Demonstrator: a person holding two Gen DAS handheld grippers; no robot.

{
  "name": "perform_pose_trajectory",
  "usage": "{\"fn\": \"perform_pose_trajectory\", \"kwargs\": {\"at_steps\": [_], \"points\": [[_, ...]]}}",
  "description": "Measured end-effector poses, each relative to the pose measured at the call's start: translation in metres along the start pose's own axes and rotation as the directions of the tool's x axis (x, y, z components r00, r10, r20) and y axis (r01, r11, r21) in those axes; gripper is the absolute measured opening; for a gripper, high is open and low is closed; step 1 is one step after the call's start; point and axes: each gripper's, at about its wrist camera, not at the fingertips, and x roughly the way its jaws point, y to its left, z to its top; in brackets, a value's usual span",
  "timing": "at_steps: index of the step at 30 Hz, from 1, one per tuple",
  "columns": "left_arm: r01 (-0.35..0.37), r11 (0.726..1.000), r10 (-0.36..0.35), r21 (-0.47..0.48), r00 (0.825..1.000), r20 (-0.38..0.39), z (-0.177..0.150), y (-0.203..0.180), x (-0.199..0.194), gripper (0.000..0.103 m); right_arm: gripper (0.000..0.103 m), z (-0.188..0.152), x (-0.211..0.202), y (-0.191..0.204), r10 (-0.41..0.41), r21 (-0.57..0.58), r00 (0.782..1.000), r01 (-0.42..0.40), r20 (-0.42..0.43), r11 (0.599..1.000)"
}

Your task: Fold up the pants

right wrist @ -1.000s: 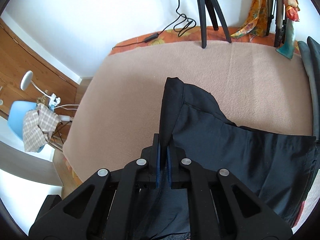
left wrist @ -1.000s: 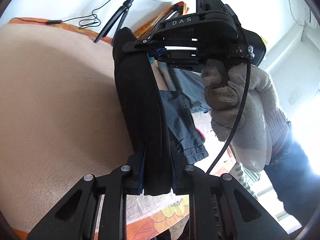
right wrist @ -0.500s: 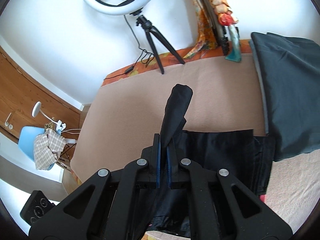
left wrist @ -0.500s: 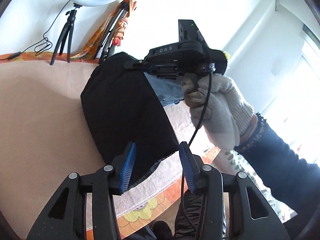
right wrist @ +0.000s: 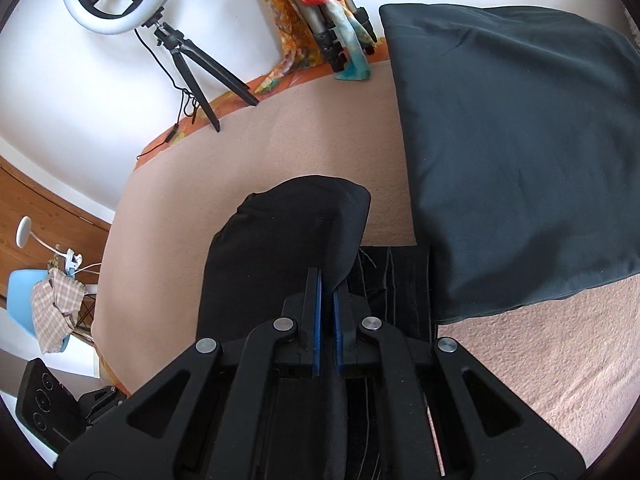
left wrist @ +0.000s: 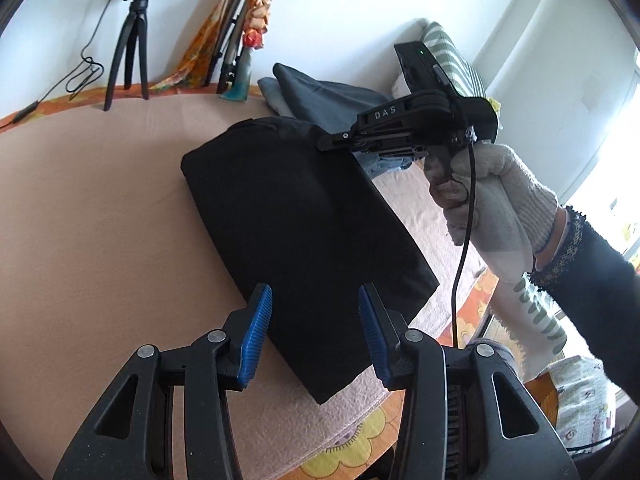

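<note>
your left gripper (left wrist: 314, 334) is hanging with its blue-padded jaws standing apart after just opening, and nothing is pressed between them; the folded black fabric pants (left wrist: 296, 232) are lying beneath the gap, on the pinkish-beige blanket (left wrist: 88, 216) that is covering the bed. from this left wrist view you are seeing the whole bundle as a thick dark slab running from near the bed's front edge back toward the wall, and your right gripper (left wrist: 325, 145) is meeting its far right corner, held in your white knitted glove (left wrist: 492, 208) with a black cable trailing down from it.

the right wrist view is giving you what the left cannot: the right gripper (right wrist: 327, 298) is clamping its jaws tight on a raised fold of the pants (right wrist: 280, 240), the cloth bulging up over the pads, with stitched layers of the same garment lying flat just to the right. there too a large dark teal cushion (right wrist: 520, 152) is filling the upper right, its lower edge overlapping the pants' right side. the white ring light on a black tripod (right wrist: 108, 0) is showing fully here, while the left view is cutting its ring off at the top. only the left view is showing the striped green-and-white pillow (left wrist: 452, 60) by the wall.
</note>
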Motion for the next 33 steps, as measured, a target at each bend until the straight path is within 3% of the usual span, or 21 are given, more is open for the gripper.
{"fn": "perform_pose_trajectory", "kwargs": {"at_steps": [7, 24, 27, 29, 33], "points": [[0.017, 0.998, -0.013, 0.053, 0.997, -0.071, 0.001, -0.019, 0.035, 0.043, 0.005, 0.005, 0.005, -0.006, -0.053, -0.029, 0.999, 0.053, 0.006, 0.998], [0.042, 0.990, -0.026, 0.134, 0.993, -0.119, 0.004, -0.043, 0.068, 0.043, 0.005, -0.008, 0.018, -0.025, -0.124, -0.049, 0.992, 0.125, 0.021, 0.991], [0.051, 0.991, -0.036, 0.123, 0.992, -0.122, 0.006, -0.043, 0.065, 0.043, 0.023, -0.015, 0.004, -0.030, -0.083, -0.024, 0.996, 0.084, 0.025, 0.996], [0.066, 0.993, -0.054, 0.102, 0.991, -0.120, 0.007, -0.042, 0.061, 0.046, 0.052, -0.025, -0.011, -0.033, -0.064, -0.028, 0.997, 0.065, 0.052, 0.998], [0.084, 0.994, -0.076, 0.076, 0.992, -0.104, 0.008, -0.038, 0.043, 0.049, 0.070, -0.050, -0.032, -0.044, 0.005, -0.003, 0.997, -0.005, 0.072, 1.000]]}}
